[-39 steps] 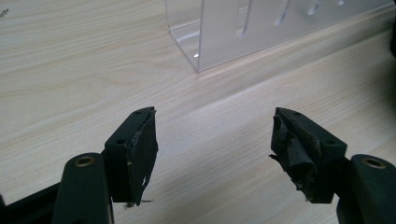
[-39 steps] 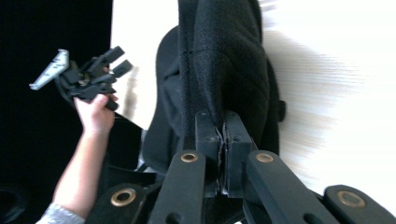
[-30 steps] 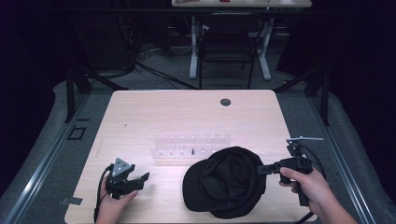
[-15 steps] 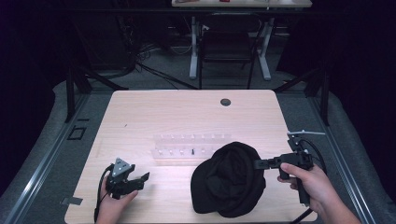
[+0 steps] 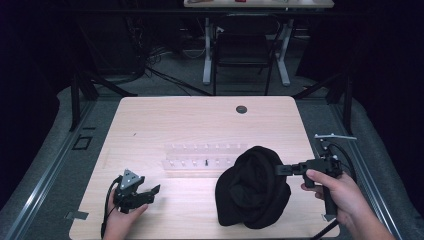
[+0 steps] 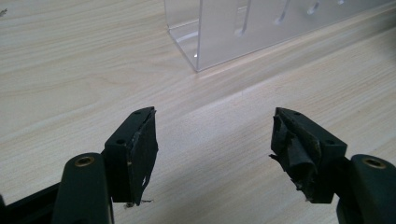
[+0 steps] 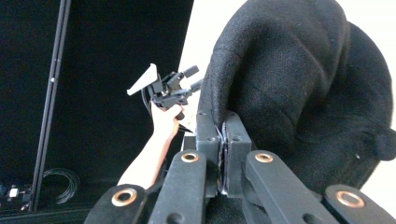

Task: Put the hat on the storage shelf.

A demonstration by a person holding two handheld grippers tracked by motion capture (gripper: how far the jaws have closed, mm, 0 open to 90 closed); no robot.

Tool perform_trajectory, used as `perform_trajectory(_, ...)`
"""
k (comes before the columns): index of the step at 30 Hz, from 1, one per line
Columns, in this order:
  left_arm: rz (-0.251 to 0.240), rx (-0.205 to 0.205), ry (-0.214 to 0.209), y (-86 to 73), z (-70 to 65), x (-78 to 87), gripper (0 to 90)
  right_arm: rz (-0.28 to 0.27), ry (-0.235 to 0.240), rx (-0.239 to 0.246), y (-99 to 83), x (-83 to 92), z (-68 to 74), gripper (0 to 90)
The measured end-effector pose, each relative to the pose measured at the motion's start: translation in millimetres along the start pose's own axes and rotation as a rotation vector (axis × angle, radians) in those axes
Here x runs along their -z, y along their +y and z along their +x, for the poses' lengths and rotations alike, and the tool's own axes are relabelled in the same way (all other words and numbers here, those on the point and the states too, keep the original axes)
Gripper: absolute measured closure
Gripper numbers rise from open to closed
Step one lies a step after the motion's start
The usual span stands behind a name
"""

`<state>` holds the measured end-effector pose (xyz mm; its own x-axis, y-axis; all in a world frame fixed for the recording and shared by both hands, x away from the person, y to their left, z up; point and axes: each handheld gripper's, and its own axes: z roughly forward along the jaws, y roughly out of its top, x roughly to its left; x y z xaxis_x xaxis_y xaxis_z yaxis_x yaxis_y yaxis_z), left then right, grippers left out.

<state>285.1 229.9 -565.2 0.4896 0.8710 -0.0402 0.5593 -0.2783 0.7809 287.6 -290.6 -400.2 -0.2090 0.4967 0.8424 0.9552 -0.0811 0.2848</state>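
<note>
Black cap [image 5: 252, 187] is sitting on the near right part of the table [image 5: 200, 120], partly raised at its right edge and slumping toward the tabletop on its left. Right gripper [image 5: 278, 169] is pinching the cap's brim edge; in the right gripper view the jaws are pressing flat together on a thin fold of fabric [image 7: 223, 126]. Left gripper [image 5: 148, 192] is resting near the front left of the table with jaws spread and nothing between them; its pads [image 6: 142, 149] are looking worn.

Judgement on the step: the lift seems under way, and the bite is shallow, right at the rim, so a slow, steady raise is advisable to keep the fabric from slipping out. Bringing the free gripper in to support the opposite side would steady the drooping crown.

Clearances: clear acrylic rack [image 5: 205, 156] is lying just behind and to the left of the cap, nearly touching it, so a sideways drag risks nudging it. The right table edge is near the holding hand [image 5: 340, 192]. Open wood is lying between the two grippers and across the far half, up to the grommet hole [image 5: 241, 109].
</note>
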Motion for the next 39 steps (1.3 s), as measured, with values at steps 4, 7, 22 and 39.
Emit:
perform_trajectory(4, 0.001, -0.003, 0.000, 0.0, -0.1, 0.2, 31.4, -0.023, 0.022, 0.006, 0.8, 6.3, 4.1, 88.1)
perform_trajectory(7, 0.002, -0.003, 0.000, 0.0, 0.0, 0.2, 31.3, -0.045, 0.030, 0.010, 2.6, 13.2, 7.7, 88.1)
perform_trajectory(22, -0.001, 0.000, 0.001, 0.1, -0.4, 0.0, 31.4, -0.129, 0.045, 0.035, 10.8, 35.0, 20.6, 88.1)
perform_trajectory(39, -0.001, -0.001, 0.001, 0.1, -0.3, 0.0, 31.4, -0.180, 0.065, 0.052, 24.7, 44.8, 28.9, 88.1)
